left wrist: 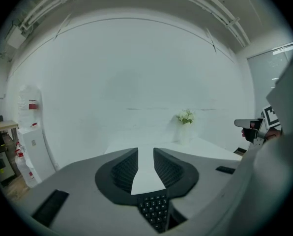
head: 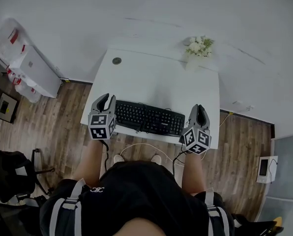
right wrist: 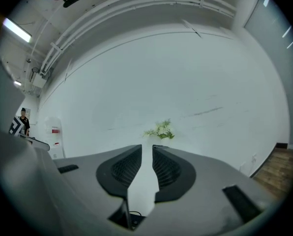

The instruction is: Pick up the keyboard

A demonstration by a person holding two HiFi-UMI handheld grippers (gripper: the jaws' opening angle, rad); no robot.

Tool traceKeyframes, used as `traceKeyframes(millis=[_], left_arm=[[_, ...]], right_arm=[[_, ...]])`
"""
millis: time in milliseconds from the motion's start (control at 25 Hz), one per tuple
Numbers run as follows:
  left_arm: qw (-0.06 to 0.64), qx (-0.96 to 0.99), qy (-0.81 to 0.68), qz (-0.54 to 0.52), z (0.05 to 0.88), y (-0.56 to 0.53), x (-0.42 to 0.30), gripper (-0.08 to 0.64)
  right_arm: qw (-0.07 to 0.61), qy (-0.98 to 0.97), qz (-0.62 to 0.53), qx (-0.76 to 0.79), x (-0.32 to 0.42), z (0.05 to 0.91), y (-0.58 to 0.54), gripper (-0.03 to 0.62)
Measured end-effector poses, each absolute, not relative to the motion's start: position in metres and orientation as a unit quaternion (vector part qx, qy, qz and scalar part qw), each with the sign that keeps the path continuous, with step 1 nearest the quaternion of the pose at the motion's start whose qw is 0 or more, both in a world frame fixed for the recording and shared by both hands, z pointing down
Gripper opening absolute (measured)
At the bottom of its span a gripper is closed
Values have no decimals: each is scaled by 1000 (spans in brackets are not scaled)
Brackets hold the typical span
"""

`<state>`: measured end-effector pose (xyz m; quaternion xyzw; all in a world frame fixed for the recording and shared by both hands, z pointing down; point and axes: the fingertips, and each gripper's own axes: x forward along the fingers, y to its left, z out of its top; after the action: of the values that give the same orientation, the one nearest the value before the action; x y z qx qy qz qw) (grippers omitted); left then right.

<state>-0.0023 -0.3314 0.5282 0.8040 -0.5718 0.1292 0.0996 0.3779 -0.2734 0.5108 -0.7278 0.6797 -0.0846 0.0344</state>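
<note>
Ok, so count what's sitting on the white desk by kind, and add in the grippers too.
Black keyboard: 1
Vase of white flowers: 1
Round grey disc: 1
Grippers: 2, the left gripper and the right gripper
Total: 5

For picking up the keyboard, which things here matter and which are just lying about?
In the job: black rectangular keyboard; left gripper and right gripper, jaws apart, one at each end of it.
Lying about: white flowers in a white vase; small round grey disc on the white desk.
</note>
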Motion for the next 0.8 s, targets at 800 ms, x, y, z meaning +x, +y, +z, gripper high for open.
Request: traceKeyframes(millis=[800], left_arm=[[206, 776, -529, 276, 688, -339, -35, 133]], right_arm=[[-131, 673, -243, -686, 398, 711, -258, 123]])
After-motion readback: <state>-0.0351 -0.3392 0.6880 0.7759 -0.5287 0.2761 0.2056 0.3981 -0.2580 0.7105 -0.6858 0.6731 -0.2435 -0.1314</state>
